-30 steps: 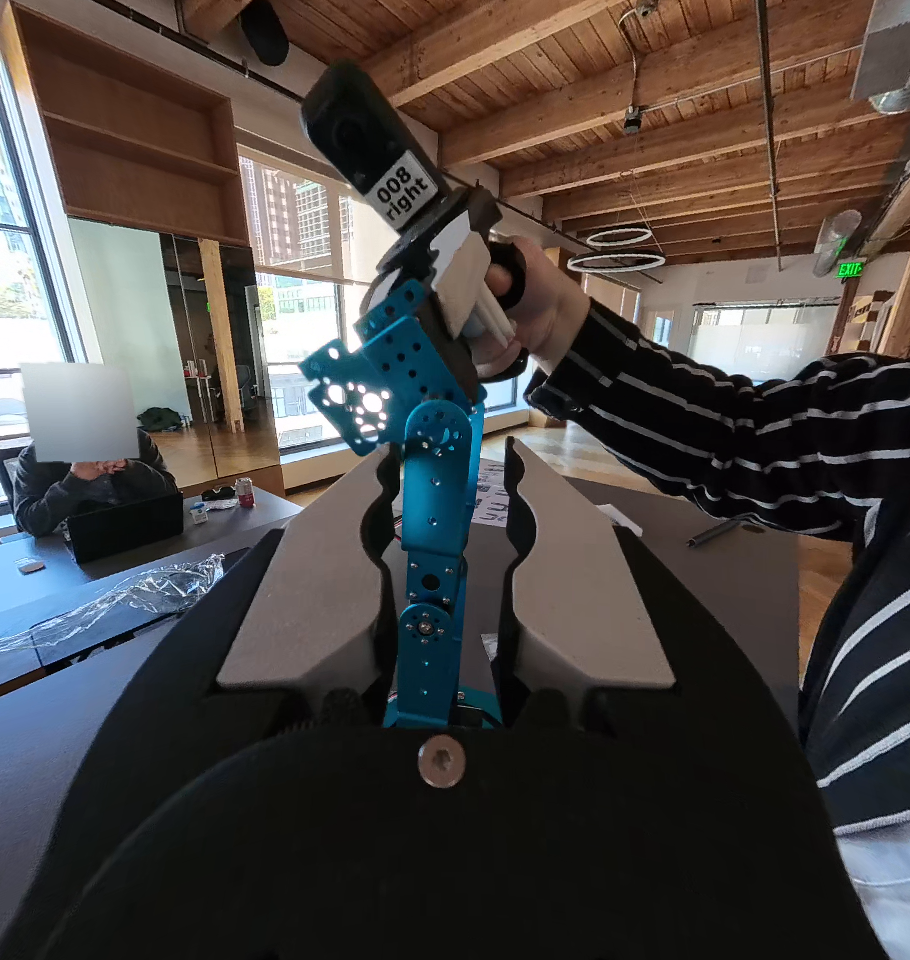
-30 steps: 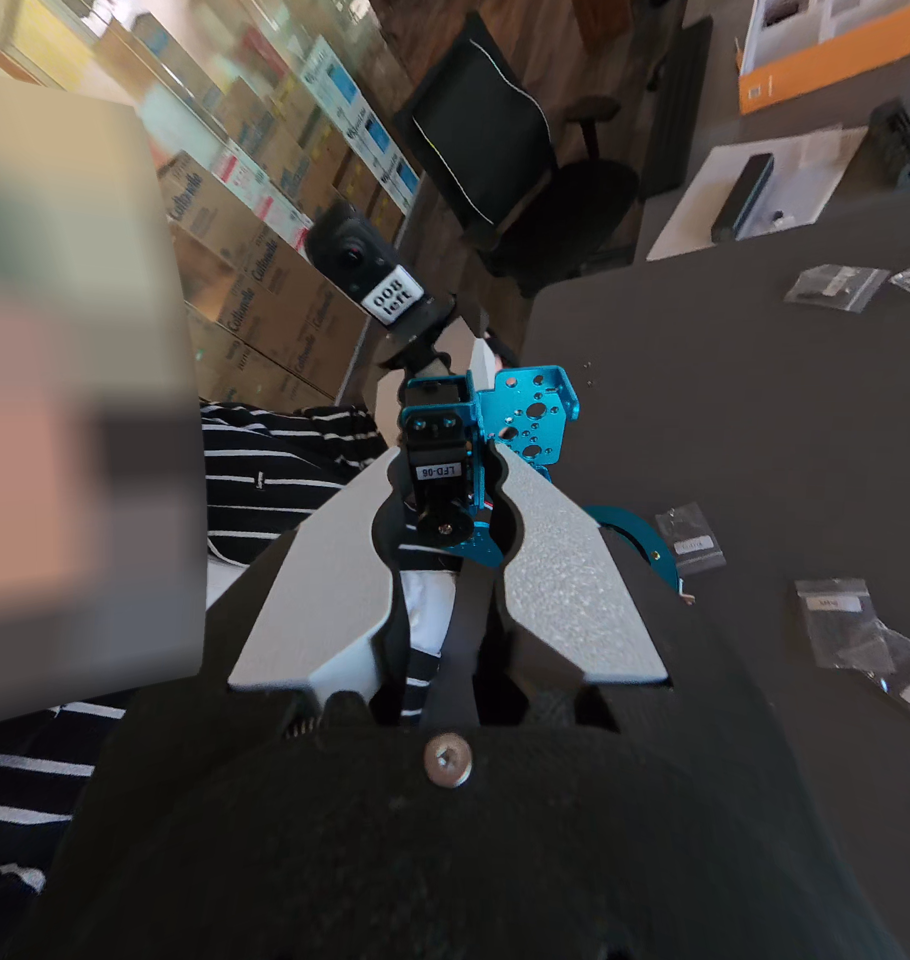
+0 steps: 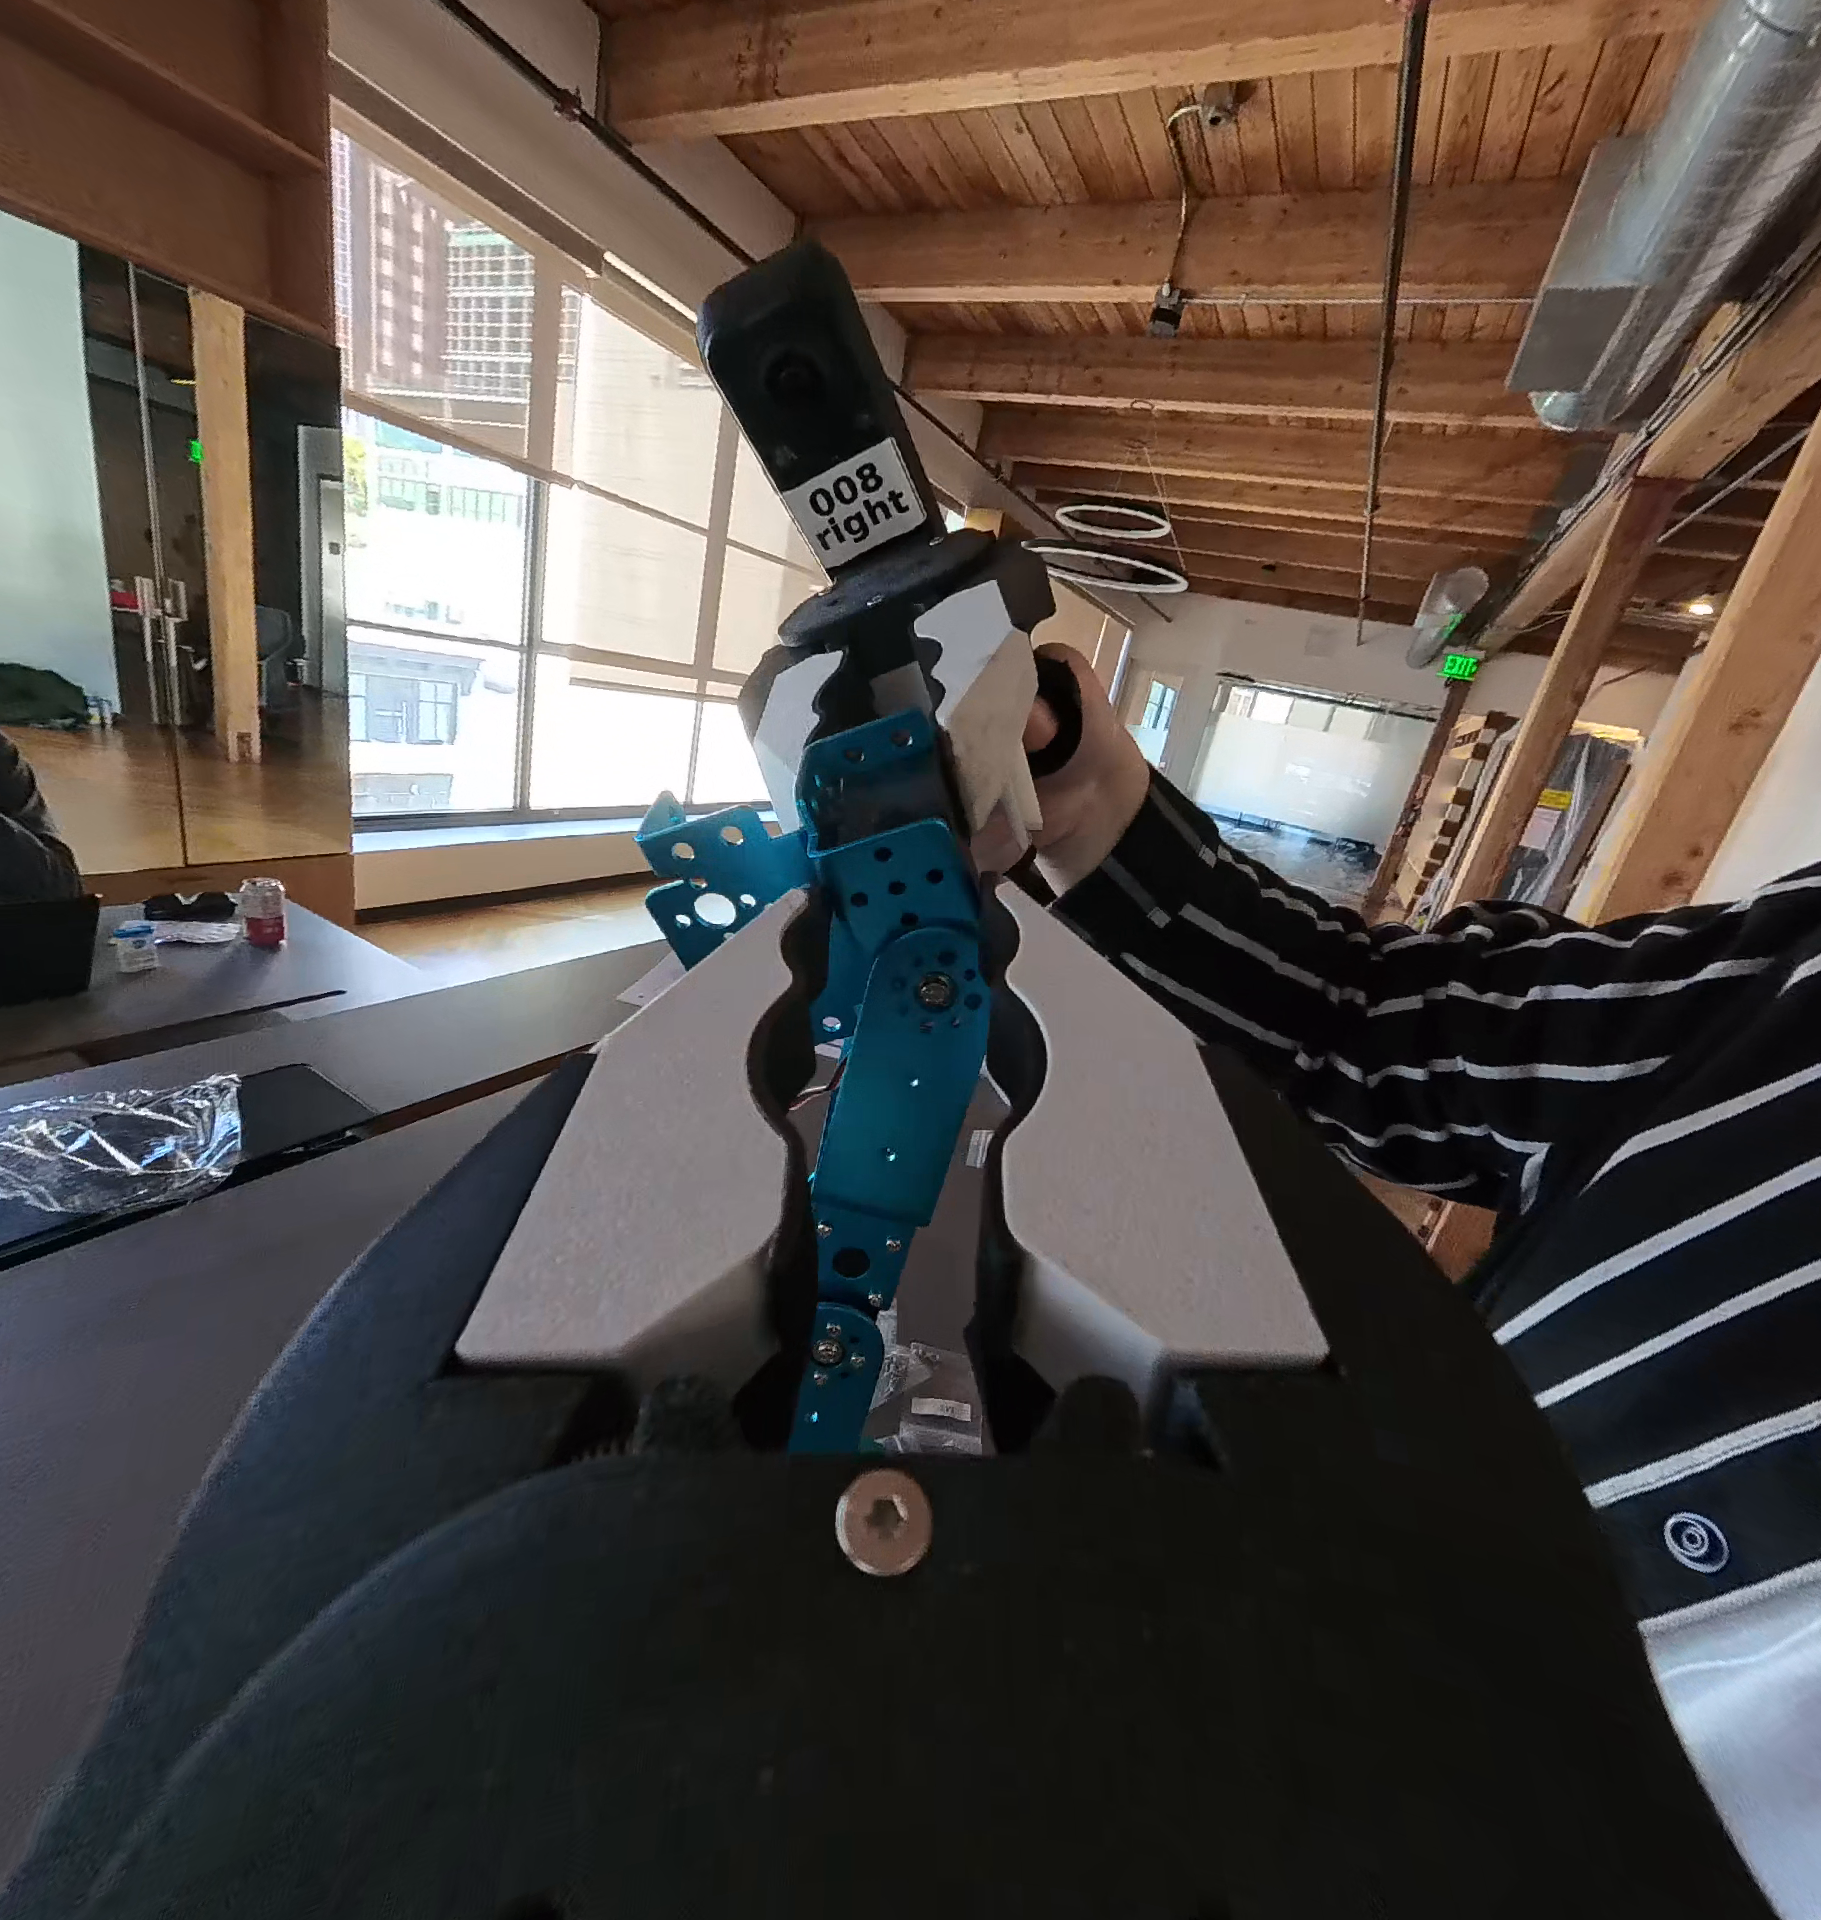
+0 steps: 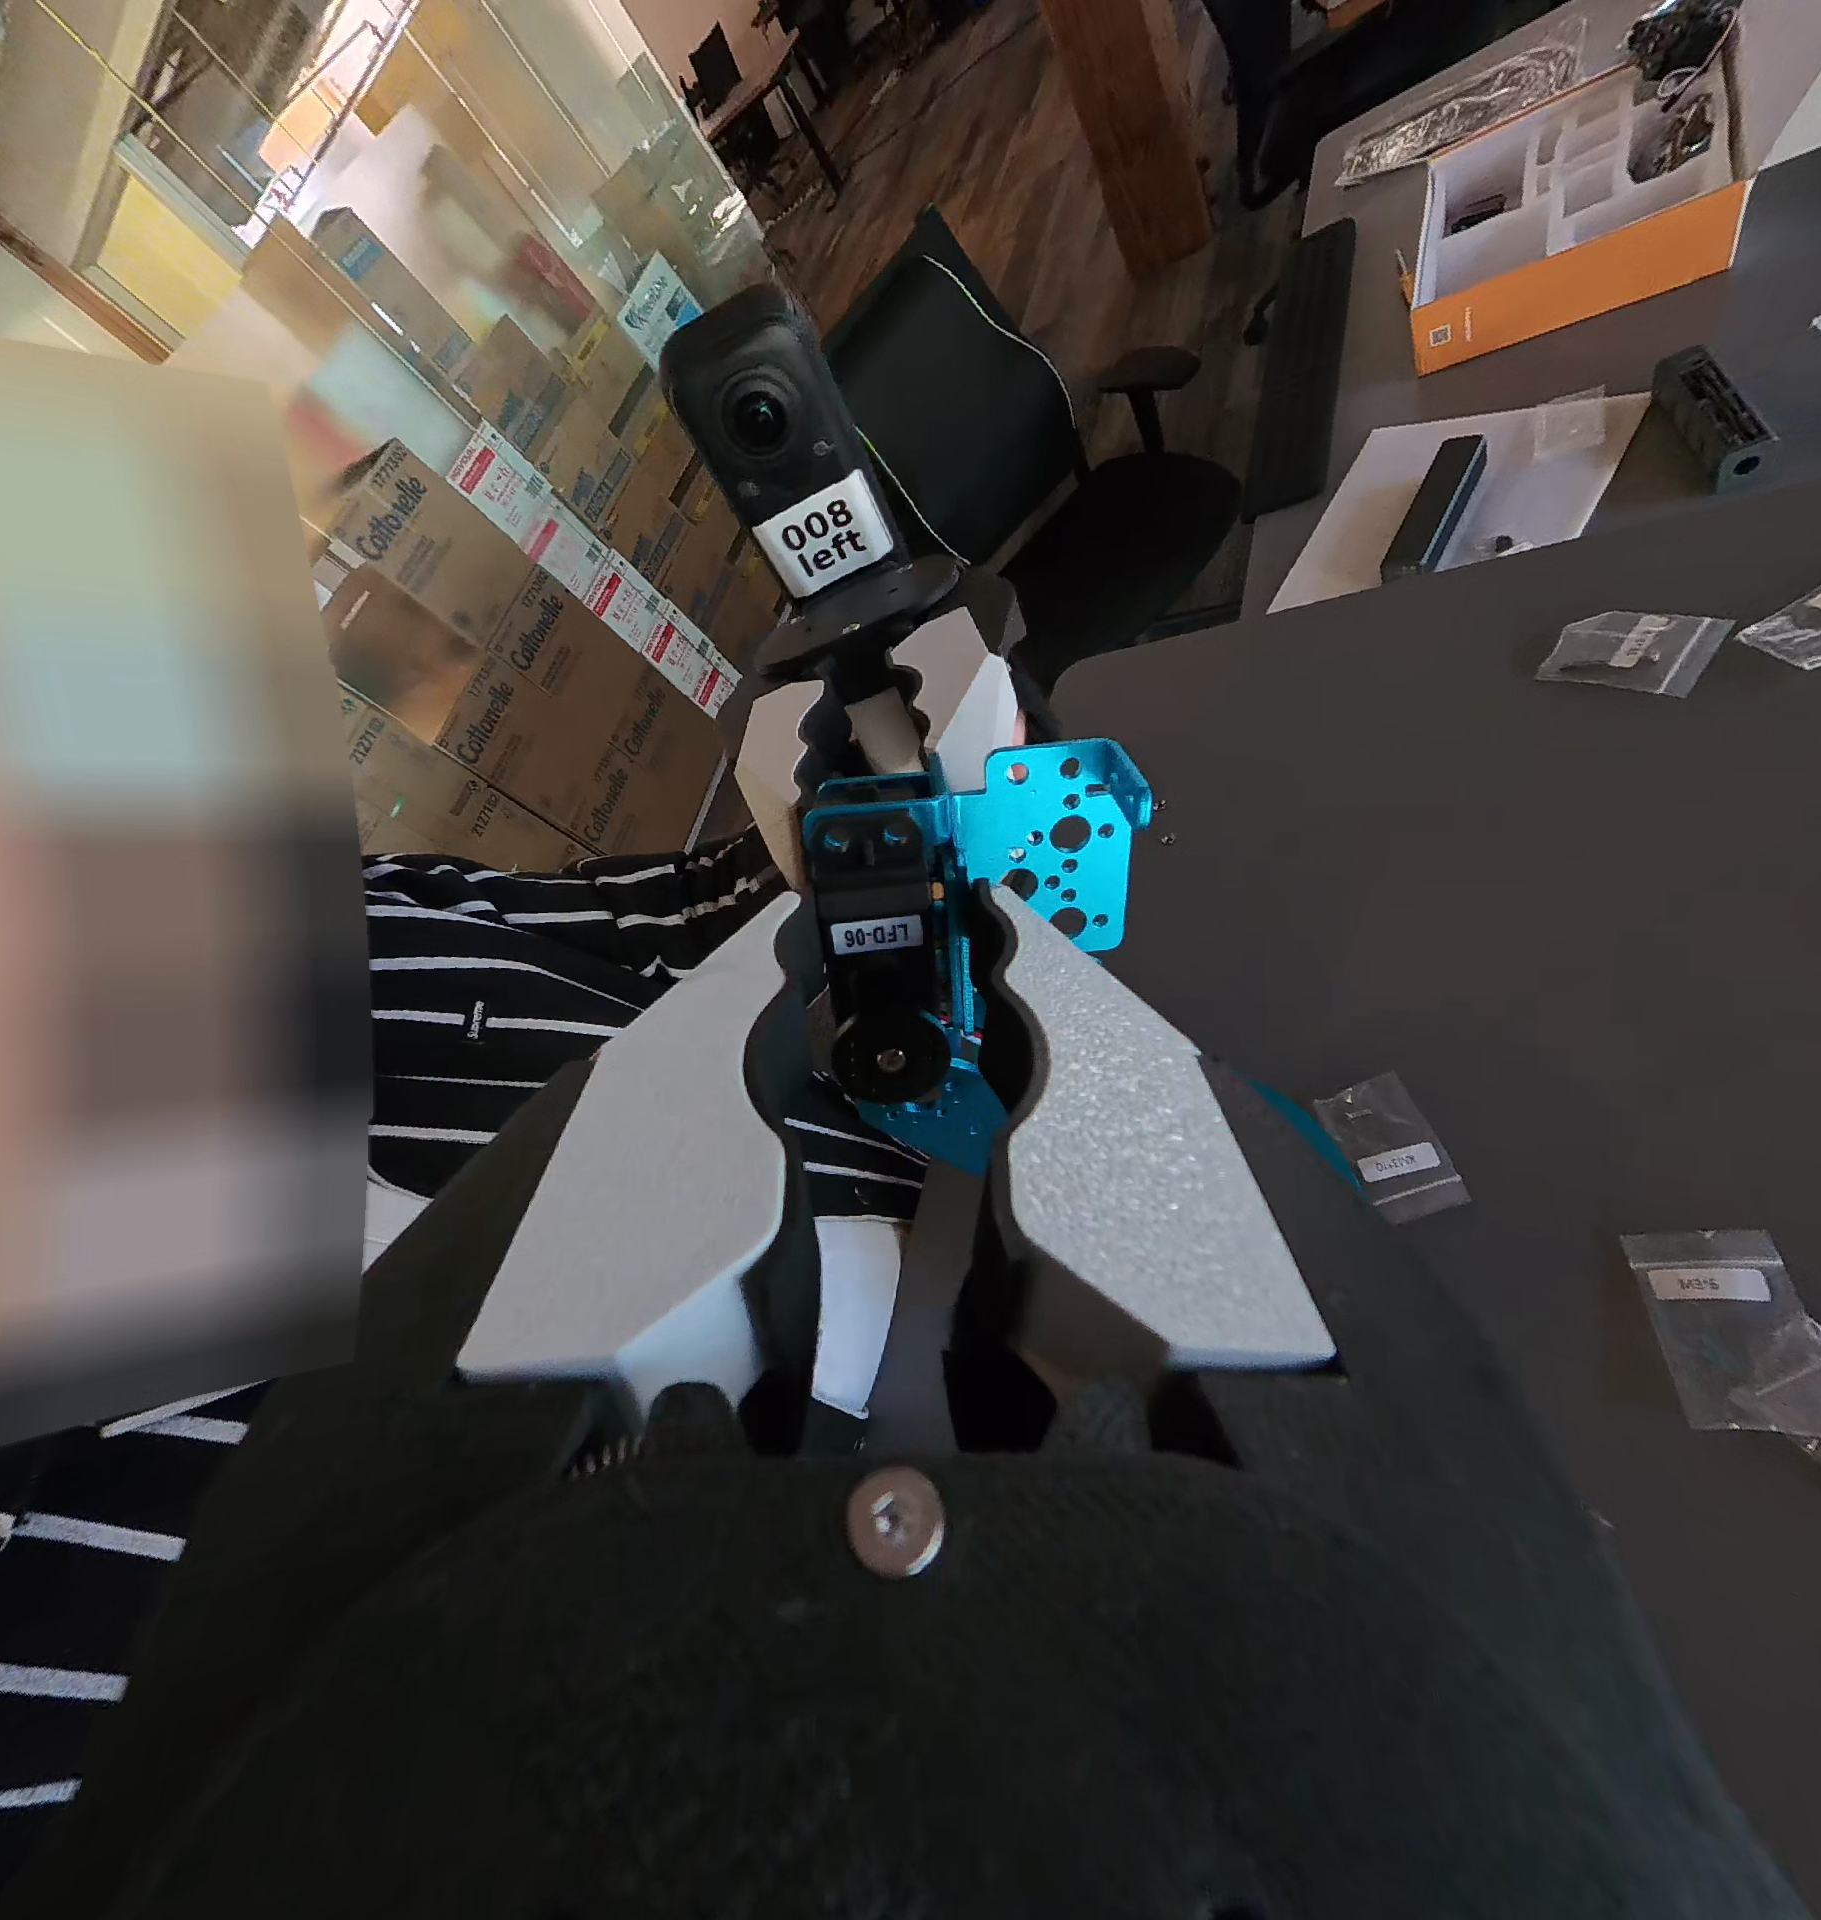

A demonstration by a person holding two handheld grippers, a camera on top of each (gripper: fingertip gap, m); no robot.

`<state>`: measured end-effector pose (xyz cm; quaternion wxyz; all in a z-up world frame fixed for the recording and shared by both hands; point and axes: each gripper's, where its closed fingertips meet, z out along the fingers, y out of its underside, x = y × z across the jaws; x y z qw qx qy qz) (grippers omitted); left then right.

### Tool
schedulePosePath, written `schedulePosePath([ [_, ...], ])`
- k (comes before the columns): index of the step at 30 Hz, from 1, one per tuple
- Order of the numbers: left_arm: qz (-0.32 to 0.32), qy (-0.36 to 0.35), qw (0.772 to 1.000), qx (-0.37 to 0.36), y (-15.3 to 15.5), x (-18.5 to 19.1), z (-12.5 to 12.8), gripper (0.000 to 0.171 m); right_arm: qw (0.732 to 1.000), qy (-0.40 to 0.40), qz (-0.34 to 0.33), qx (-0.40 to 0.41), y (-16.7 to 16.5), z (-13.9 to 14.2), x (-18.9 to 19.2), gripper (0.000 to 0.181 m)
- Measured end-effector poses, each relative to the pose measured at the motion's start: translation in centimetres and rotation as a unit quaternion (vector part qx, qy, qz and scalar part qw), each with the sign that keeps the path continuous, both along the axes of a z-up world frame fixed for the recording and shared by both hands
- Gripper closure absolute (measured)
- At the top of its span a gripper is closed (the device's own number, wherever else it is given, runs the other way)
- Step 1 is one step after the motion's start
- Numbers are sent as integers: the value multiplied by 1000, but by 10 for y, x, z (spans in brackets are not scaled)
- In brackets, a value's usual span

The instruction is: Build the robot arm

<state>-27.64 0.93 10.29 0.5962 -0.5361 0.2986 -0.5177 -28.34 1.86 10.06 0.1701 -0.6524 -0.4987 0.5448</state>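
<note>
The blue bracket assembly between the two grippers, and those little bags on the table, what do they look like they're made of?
Blue bracket assembly: likely anodized aluminium, given its metallic sheen, thin bent plates and punched holes. Little bags: clear plastic film, glossy and wrinkled.

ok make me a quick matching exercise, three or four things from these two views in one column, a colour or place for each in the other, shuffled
Things:
1. metal bracket assembly
2. drink can
3. open cardboard box
4. crumpled plastic wrap

Descriptions:
A. orange outside, white inside
B. blue, between both grippers' fingers
C. clear, on the dark table at left
D. red, on the far table by the windows

Pairs: 1-B, 2-D, 3-A, 4-C
</note>
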Motion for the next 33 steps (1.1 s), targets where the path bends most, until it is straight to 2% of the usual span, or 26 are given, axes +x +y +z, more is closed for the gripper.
schedulePosePath([
  [5,-5,-13,1000,-8,0,0,1,139,1000,1,-5,7,0,0,0,156],
  [10,1,8,1000,-20,2,0,0,145,1000,2,-9,8,1,0,-1,155],
  [17,-6,24,999,-23,2,-2,0,144,1000,13,-15,17,1,1,-3,156],
  [19,-15,27,999,-43,3,-1,-3,130,1000,16,-14,16,1,1,-3,155],
  [24,-17,25,998,-60,7,-2,-5,134,999,27,-10,19,2,1,-3,155],
  [26,-8,40,997,-71,11,0,-8,117,999,19,-19,37,5,-3,-4,155],
  [28,-11,55,995,-80,11,1,-12,111,997,-5,-33,70,11,-15,-4,155],
  [33,-30,45,996,-71,10,0,-8,135,999,34,-35,18,13,-8,-3,155],
])
